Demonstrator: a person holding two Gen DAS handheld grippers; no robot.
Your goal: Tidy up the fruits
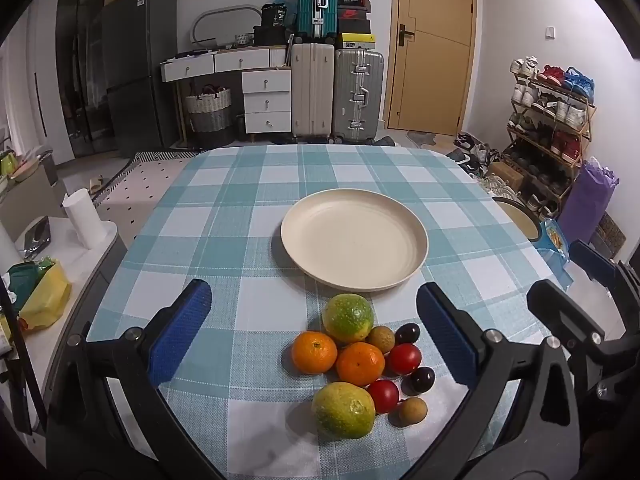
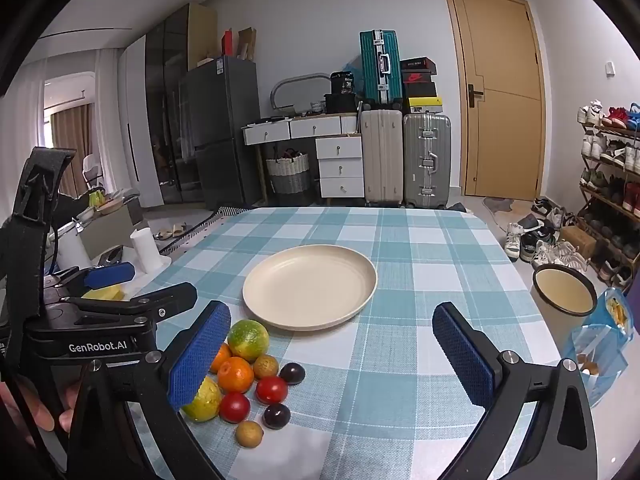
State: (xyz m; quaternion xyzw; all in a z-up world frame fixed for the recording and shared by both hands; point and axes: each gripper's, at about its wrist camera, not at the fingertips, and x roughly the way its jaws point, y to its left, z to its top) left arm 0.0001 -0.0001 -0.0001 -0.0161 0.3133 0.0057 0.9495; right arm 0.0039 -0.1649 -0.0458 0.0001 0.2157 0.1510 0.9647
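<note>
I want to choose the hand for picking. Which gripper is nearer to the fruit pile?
Left. The left gripper has the fruit pile between its open fingers; the right gripper sits beside it, the pile near its left finger.

You see the fruits [image 1: 358, 364] clustered on the table [image 1: 224, 216] just in front of the plate [image 1: 354, 236].
</note>
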